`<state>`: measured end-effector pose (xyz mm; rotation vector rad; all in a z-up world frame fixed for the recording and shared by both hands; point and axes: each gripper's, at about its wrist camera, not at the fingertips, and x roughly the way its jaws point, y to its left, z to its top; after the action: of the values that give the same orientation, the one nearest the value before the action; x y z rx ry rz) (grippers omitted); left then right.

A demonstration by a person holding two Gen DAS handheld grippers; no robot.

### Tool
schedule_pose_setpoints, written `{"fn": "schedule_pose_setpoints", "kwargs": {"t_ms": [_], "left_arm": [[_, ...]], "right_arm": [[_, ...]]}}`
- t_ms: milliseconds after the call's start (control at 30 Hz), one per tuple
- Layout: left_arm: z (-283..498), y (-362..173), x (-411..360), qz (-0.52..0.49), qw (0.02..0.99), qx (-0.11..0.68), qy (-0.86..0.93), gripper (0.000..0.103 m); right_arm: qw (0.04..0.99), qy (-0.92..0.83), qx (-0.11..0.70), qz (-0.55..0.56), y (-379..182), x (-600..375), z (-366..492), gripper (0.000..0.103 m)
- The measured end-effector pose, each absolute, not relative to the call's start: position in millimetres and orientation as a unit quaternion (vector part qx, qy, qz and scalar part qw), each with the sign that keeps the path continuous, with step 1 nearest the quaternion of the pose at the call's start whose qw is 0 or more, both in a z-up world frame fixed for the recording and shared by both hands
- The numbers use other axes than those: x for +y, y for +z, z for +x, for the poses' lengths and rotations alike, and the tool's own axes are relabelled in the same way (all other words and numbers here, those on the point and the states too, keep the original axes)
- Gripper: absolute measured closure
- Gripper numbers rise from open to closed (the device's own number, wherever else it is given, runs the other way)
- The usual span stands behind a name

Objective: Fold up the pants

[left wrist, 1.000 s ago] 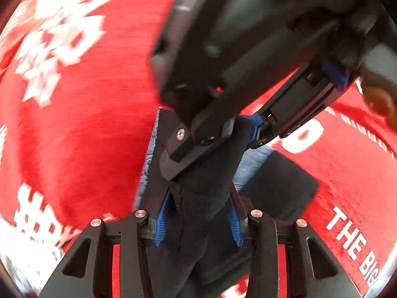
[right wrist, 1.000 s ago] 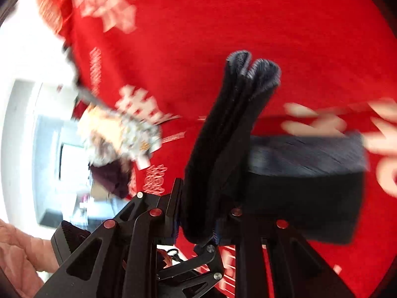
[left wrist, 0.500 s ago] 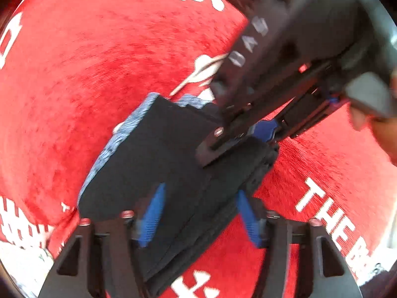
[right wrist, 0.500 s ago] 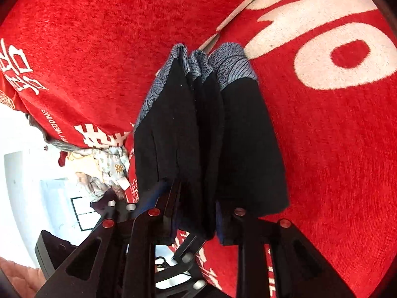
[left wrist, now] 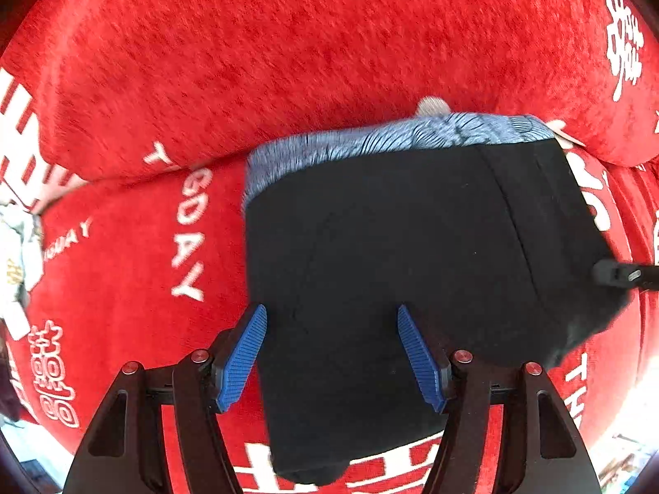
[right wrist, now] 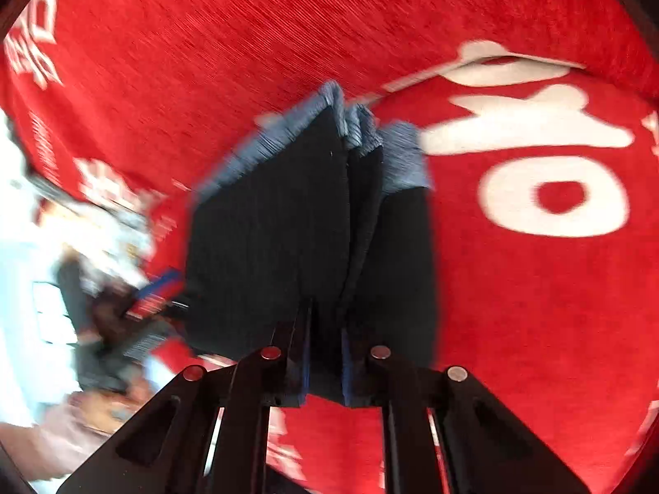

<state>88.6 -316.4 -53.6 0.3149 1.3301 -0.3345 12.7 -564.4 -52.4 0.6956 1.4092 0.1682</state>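
Note:
The pants [left wrist: 412, 255] are black with a blue-grey waistband [left wrist: 403, 136], folded into a thick stack on the red printed cloth [left wrist: 288, 49]. My left gripper [left wrist: 331, 354] is open, its blue pads [left wrist: 243, 358] spread just above the stack's near part. My right gripper [right wrist: 323, 362] is shut on the pants [right wrist: 288, 226], pinching the folded layers at one edge. The waistband ends [right wrist: 362, 127] fan out beyond its fingers. The tip of the right gripper [left wrist: 622, 276] shows at the stack's right edge in the left wrist view.
The red cloth with white lettering [right wrist: 552, 197] covers the whole surface and rises in a fold behind the pants. A pile of light clothes [left wrist: 16, 247] lies off the cloth's left edge. The left gripper and the hand holding it [right wrist: 111, 321] appear blurred at left in the right wrist view.
My left gripper has opened and let go of the pants and now looks down on the folded stack. The right gripper keeps its hold as the stack comes down onto the cloth.

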Motion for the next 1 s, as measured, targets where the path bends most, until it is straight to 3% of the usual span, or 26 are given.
{"fn": "schedule_pose_setpoints", "kwargs": {"t_ms": [100,300,367,400,433,1000], "left_arm": [[81.3,-59.6,-331.3,0.147,0.764,0.611,-0.151,0.021],[79.1,-60.4,-327.8,0.141,0.755,0.623,-0.149,0.019],[78.1,-54.1,-328.6,0.138,0.749,0.631,-0.147,0.016],[77.4,-51.9,-326.6,0.135,0.746,0.636,-0.144,0.004],[79.7,-53.7,-323.1,0.134,0.744,0.64,-0.138,0.001],[88.0,-55.2,-285.4,0.107,0.72,0.677,-0.108,0.001]], "right_arm": [[0.685,0.061,0.64,0.342,-70.7,-569.4,6.5,0.087],[0.69,0.041,0.633,0.349,-62.2,-572.2,-5.5,0.077],[0.69,0.018,0.644,0.329,-56.6,-569.9,-6.7,0.067],[0.689,0.005,0.652,0.316,-53.3,-564.1,-2.7,0.056],[0.69,-0.011,0.66,0.297,-50.3,-562.7,-4.1,0.054],[0.762,-0.013,0.624,0.175,13.0,-501.7,19.5,0.052]]}}
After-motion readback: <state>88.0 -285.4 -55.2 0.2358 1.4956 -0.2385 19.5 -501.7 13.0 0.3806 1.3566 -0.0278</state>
